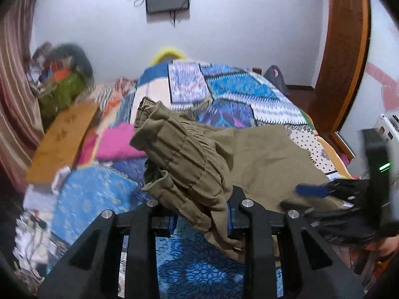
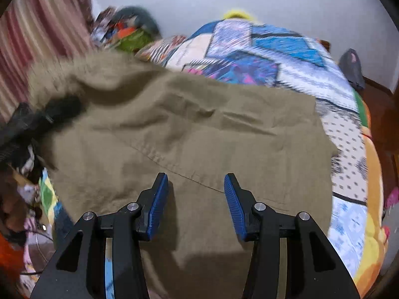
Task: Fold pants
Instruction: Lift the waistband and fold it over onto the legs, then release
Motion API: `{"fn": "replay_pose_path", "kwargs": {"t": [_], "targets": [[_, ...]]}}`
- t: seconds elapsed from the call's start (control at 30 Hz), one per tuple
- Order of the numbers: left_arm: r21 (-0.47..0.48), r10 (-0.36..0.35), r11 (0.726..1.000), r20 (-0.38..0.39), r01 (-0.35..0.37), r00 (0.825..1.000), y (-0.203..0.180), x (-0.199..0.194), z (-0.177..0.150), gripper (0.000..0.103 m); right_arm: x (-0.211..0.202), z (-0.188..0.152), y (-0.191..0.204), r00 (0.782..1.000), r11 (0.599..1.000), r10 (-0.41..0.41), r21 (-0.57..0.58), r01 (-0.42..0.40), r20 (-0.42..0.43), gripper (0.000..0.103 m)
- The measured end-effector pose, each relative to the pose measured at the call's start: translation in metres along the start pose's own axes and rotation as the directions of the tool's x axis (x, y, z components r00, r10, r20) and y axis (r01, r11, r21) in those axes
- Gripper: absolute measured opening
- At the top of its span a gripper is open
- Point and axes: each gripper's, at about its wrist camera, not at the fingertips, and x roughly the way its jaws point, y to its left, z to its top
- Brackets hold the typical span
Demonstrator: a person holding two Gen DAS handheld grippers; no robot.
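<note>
Between the left gripper's (image 1: 199,220) fingers a bunched fold of the khaki pants' (image 1: 189,164) elastic waistband is pinched and lifted off the patchwork bedspread (image 1: 224,87). To its right the right gripper (image 2: 196,199) hovers over the flat trouser cloth, blue pads (image 2: 157,204) spread apart, gripping nothing. Beyond both tools the pants' far edge ends on open quilt; their right edge stops short of the bed's side.
</note>
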Motion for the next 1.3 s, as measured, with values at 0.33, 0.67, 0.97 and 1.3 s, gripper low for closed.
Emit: {"fn": "replay_pose_path", "kwargs": {"t": [0.33, 0.67, 0.97, 1.3], "targets": [[0.091, 0.014, 0.996, 0.057, -0.019, 0.998, -0.024, -0.019, 0.008, 0.027, -0.004, -0.003, 0.009, 0.998, 0.998, 0.06, 0.01, -0.06, -0.008, 0.046], [0.216, -0.027, 0.976, 0.081, 0.009, 0.996, -0.076, -0.026, 0.011, 0.027, -0.068, -0.05, -0.057, 0.993, 0.99, -0.106, 0.094, 0.101, 0.045, 0.046], [0.277, -0.11, 0.956, 0.037, 0.096, 0.993, -0.127, -0.016, 0.016, 0.027, -0.05, -0.072, -0.076, 0.996, 0.983, -0.094, 0.157, 0.093, 0.001, 0.046], [0.265, -0.239, 0.924, -0.16, 0.275, 0.958, -0.179, 0.028, -0.003, 0.027, -0.086, -0.086, -0.086, 0.991, 0.978, -0.123, 0.174, 0.112, 0.052, 0.046]]}}
